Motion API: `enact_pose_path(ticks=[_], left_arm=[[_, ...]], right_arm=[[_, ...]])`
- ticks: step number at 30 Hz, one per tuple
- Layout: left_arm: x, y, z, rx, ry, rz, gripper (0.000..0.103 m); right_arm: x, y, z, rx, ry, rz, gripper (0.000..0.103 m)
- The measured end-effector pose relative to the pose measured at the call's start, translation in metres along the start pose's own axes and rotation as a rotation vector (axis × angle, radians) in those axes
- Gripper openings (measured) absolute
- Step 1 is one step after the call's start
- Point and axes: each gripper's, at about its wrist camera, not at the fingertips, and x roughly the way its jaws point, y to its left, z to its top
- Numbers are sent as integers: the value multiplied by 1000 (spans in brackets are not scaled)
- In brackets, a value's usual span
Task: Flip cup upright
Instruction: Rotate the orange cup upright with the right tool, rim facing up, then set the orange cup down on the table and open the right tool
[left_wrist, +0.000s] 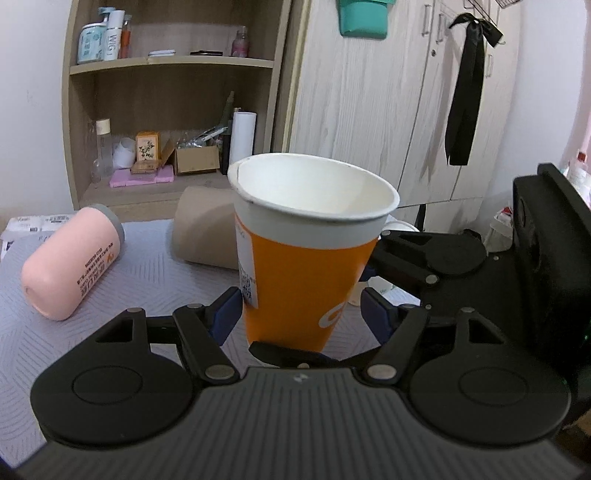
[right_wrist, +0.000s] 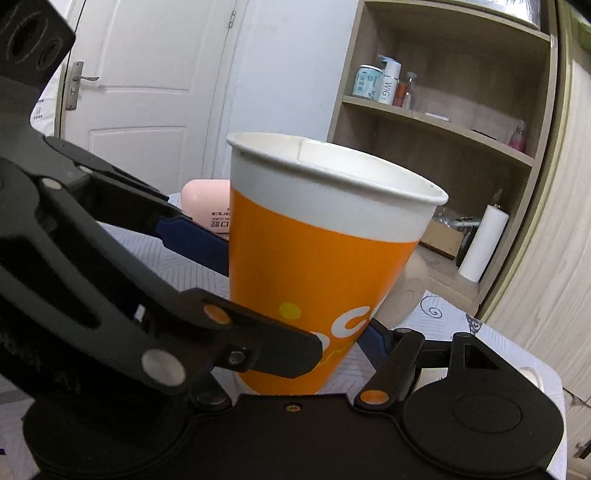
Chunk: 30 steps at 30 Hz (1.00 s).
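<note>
An orange and white paper cup (left_wrist: 295, 266) stands mouth up, slightly tilted, just above the grey patterned table cover (left_wrist: 110, 332). My left gripper (left_wrist: 299, 310) has its blue pads on both sides of the cup's lower body. My right gripper (right_wrist: 295, 332) also sits around the cup (right_wrist: 314, 266); only its right blue pad (right_wrist: 375, 341) shows, against the cup's base. The right gripper's body shows at the right of the left wrist view (left_wrist: 443, 266); the left gripper's arm crosses the left of the right wrist view (right_wrist: 110, 295).
A pink cup (left_wrist: 70, 262) lies on its side at the left. A beige cup (left_wrist: 203, 229) lies on its side behind the paper cup. A wooden shelf unit (left_wrist: 166, 110) with bottles and boxes stands behind the table. A wardrobe (left_wrist: 388, 92) stands at the right.
</note>
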Motion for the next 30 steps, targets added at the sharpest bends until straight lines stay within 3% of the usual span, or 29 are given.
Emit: enact_pose_path(ticks=[6, 13, 19, 30], left_arm=[[-7, 3, 0, -40, 16, -9, 77], [-24, 0, -5, -64, 24, 13, 79], [-47, -4, -6, -59, 11, 68, 82], [-97, -18, -8, -69, -39, 158, 85]], right_arm=[[-7, -1, 3, 51, -8, 8, 89], [-18, 2, -4, 104, 25, -29, 89], [-34, 3, -3, 221, 99, -117, 90], [-91, 19, 2, 263, 59, -185, 90]])
